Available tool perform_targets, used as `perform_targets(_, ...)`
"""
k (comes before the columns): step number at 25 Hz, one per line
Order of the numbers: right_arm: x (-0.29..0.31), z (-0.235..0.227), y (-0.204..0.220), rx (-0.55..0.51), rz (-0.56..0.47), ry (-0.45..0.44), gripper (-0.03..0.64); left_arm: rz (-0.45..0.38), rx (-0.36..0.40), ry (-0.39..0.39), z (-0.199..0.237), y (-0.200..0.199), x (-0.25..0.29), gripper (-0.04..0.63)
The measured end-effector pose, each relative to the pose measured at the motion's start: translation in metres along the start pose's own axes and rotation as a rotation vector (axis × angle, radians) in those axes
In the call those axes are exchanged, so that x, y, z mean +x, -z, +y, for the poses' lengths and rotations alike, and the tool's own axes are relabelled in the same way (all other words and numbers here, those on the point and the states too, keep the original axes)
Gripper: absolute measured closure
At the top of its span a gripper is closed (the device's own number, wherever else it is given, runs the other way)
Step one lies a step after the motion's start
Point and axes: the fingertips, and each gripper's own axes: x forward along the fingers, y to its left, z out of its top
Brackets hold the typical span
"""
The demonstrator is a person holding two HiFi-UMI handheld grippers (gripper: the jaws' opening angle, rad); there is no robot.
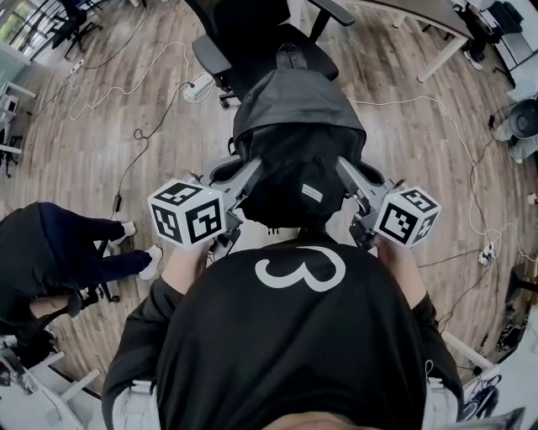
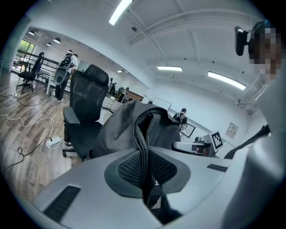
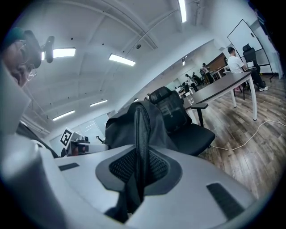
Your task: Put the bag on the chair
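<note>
Hanging between the two tools, the bag (image 1: 298, 143) is in the air just short of the chair (image 1: 227, 50), not yet on its seat. The left tool (image 2: 145, 176) and the right tool (image 3: 136, 179) are each clamped on a thin strap edge. The likely failure is webbing sliding out of one pinch, so the bag swings or drops. Cables (image 1: 403, 99) trail over the wood floor (image 1: 109, 159) near the chair and could trip the person. It is an open office, with a desk (image 1: 420, 18) beyond.
</note>
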Motion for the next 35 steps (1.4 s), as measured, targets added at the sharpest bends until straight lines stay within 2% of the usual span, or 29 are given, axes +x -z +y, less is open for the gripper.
perform_targets(13,0.027,-0.097,-0.060,-0.019,0.058,-0.026,0.563,0.022,-0.035,-0.060,0.014,-0.042,0.104,0.552)
perform_targets(21,0.036,-0.155,-0.097,-0.034,0.069,-0.079,0.563,0.020,-0.042,-0.106,0.012,-0.067,0.164,0.552)
perform_targets(28,0.037,-0.188,-0.124,-0.064,0.063,-0.113,0.563,-0.003,-0.067,-0.127,0.007,-0.084,0.198,0.552)
perform_targets(35,0.036,-0.198,-0.145,-0.085,0.041,-0.124,0.563,-0.019,-0.046,-0.123,-0.001,-0.100,0.210,0.552)
